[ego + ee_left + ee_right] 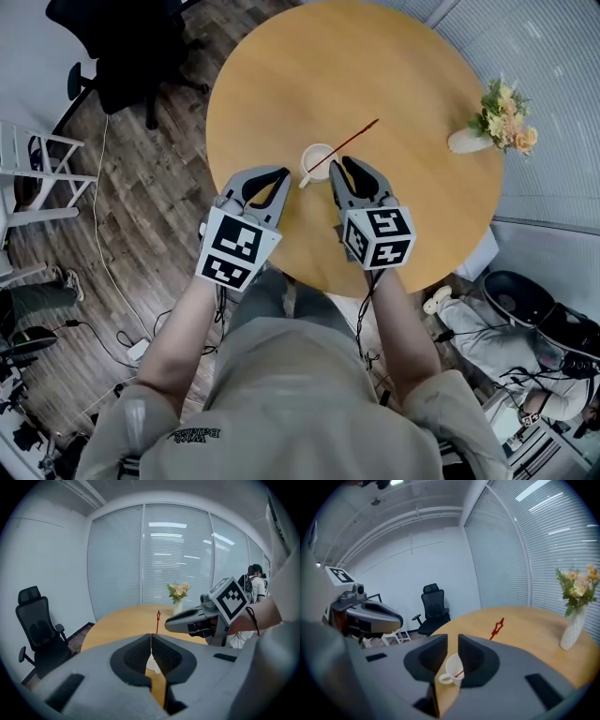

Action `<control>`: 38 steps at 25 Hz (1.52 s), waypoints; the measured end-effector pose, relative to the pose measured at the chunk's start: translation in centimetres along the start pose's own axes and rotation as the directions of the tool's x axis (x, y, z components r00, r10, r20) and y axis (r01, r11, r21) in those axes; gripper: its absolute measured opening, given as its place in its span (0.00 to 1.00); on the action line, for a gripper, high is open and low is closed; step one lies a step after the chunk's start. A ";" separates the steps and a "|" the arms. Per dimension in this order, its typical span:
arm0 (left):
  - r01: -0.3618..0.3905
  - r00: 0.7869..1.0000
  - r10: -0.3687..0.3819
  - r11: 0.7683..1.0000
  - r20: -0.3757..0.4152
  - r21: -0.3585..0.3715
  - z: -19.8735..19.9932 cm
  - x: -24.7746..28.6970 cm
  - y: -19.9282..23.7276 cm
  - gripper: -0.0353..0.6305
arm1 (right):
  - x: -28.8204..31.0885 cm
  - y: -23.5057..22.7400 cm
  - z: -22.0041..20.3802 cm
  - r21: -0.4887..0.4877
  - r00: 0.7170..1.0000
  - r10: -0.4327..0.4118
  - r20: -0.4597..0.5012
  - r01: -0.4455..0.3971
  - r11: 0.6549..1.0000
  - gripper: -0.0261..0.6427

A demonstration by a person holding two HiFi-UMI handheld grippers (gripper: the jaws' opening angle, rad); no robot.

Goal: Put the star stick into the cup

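Note:
A white cup (pixel 315 160) stands on the round wooden table (pixel 281 75), a little in from its near edge. The red star stick (pixel 354 138) stands in the cup, leaning over the rim towards the far right, star end up. My right gripper (pixel 339 166) sits just right of the cup, its jaws a narrow gap apart and holding nothing. In the right gripper view the cup (pixel 452 669) and stick (pixel 498 626) show beyond that gap (pixel 452 638). My left gripper (pixel 280 174) is just left of the cup, jaws shut on nothing (pixel 151 637).
A white vase of flowers (pixel 497 117) lies at the table's right edge. A black office chair (pixel 122 47) stands beyond the table's far left, with a white frame (pixel 33 178) on the floor at left. A seated person (pixel 525 352) is at lower right.

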State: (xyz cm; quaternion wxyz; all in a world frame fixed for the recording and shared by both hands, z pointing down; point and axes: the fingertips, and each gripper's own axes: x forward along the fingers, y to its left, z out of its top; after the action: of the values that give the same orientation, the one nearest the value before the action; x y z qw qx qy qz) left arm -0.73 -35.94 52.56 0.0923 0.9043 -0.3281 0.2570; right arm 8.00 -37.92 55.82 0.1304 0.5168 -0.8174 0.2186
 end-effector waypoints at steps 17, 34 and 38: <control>-0.142 0.915 0.067 0.977 0.399 0.160 15.8 -11.0 -3.6 0.09 | -15.8 6.2 15.6 -0.175 0.918 0.164 0.361 -0.106 0.979 0.10; -0.165 0.913 0.086 0.972 0.398 0.167 17.0 -17.7 -5.2 0.09 | -22.1 12.8 18.4 -0.273 0.900 0.258 0.352 -0.165 0.948 0.10; -0.154 0.922 0.091 0.978 0.377 0.139 16.1 -17.9 -5.2 0.09 | -22.1 13.3 17.9 -0.270 0.908 0.259 0.330 -0.173 0.947 0.10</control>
State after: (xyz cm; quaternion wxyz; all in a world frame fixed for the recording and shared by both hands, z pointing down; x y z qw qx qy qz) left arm -2.54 -27.60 29.48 -0.0629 0.9186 -0.3731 0.1141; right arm 5.83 -24.38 27.59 0.0128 0.4348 -0.8998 0.0349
